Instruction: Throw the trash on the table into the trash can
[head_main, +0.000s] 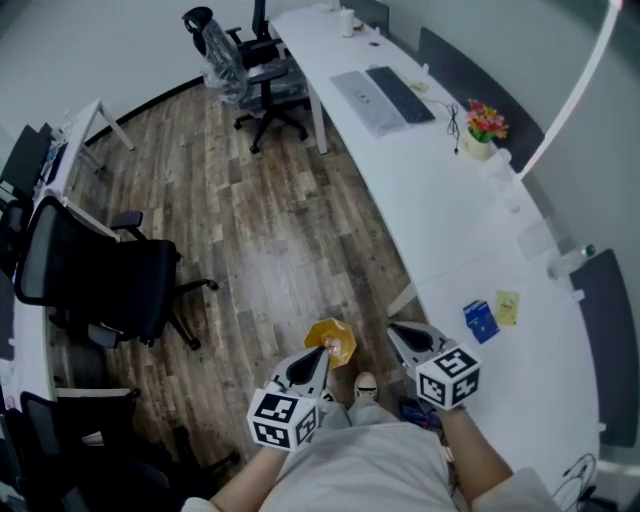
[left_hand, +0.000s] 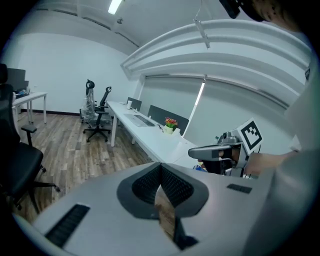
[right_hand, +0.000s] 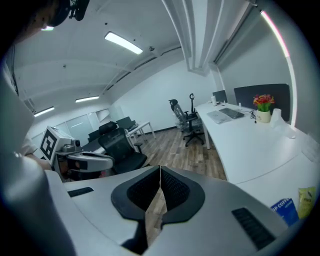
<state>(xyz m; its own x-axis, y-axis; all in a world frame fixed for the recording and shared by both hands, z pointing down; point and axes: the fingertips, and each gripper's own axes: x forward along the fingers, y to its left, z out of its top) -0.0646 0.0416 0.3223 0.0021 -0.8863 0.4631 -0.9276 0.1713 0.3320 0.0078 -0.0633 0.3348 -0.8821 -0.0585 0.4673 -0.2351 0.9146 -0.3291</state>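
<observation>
White desk (head_main: 440, 230) holds a blue packet (head_main: 481, 321) and a yellow packet (head_main: 507, 306). Left gripper (head_main: 322, 352) and right gripper (head_main: 393, 328) are pressed together, empty. The flat packets may skid when pinched.

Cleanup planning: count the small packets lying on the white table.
2. A blue packet and a yellow packet lie side by side near the close end of the white table. Things farther along it are too small to tell.

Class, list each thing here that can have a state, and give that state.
Left tongs: shut, empty.
Right tongs: shut, empty.
Blue packet: lying flat on the table.
Yellow packet: lying flat on the table.
Flower pot: upright.
</observation>
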